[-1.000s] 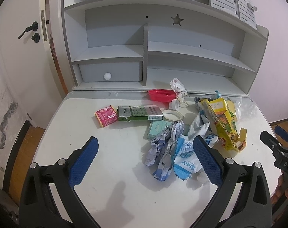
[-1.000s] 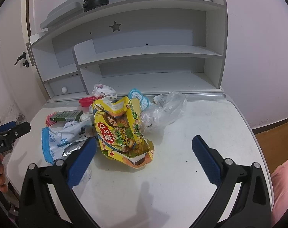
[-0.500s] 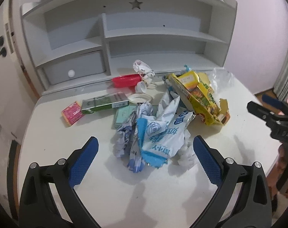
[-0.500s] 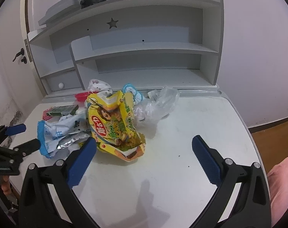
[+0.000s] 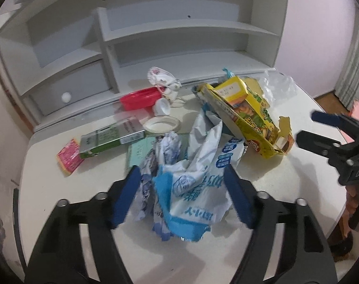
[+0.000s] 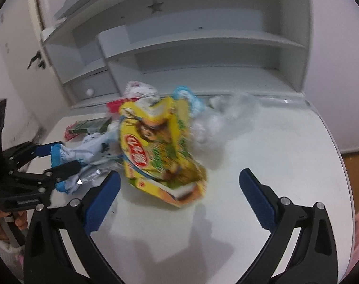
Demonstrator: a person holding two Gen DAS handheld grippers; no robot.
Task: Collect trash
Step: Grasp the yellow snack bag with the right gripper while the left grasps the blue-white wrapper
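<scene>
my left gripper [image 5: 183, 195] has its jaws just closing in around the crumpled blue-and-white plastic wrapper [image 5: 193, 189]; the blue pads flank it, and i cannot tell whether they press on it yet. the wrapper lies in the middle of the white worktop [image 5: 286, 177], in a heap with a crumpled printed paper ball [image 5: 165, 151] just to its left. bare worktop lies in front of the heap and out to the left edge. my right gripper [image 6: 179, 196] hangs wide open with nothing between its jaws, just short of the torn yellow cardboard snack box [image 6: 155, 146], with free surface to its right up to the rounded edge. behind the heap, a green flat carton [image 5: 110, 137], a small pink packet [image 5: 69, 157], a roll of clear tape [image 5: 161, 124] and a red shallow dish [image 5: 139, 99] crowd the way towards the white shelf unit [image 5: 179, 28]. the right view shows a crumpled clear plastic bag [image 6: 226, 111] more fully; the tape shows only in the left.
</scene>
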